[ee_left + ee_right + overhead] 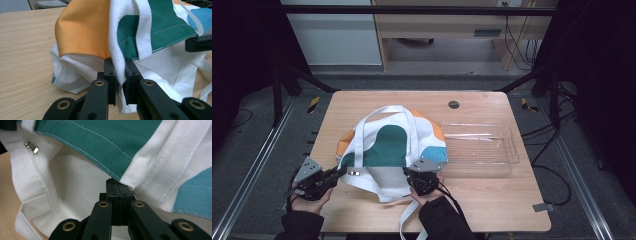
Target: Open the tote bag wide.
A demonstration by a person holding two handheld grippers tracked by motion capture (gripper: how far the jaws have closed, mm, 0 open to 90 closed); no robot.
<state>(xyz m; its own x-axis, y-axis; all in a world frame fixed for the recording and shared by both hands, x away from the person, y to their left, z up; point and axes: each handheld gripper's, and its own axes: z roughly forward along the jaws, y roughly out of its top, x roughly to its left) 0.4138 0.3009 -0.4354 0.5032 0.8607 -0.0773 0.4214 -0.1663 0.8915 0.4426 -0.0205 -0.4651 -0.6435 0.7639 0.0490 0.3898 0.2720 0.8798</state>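
Wooden table [492, 200] carried a tote bag [392, 145], centre-left of the high view. Soft, light, floppy canvas; best taken by its hemmed mouth. Left tool [120, 75] was clamped on the rim fabric; right tool [119, 192] was pinched on the rim's seam.
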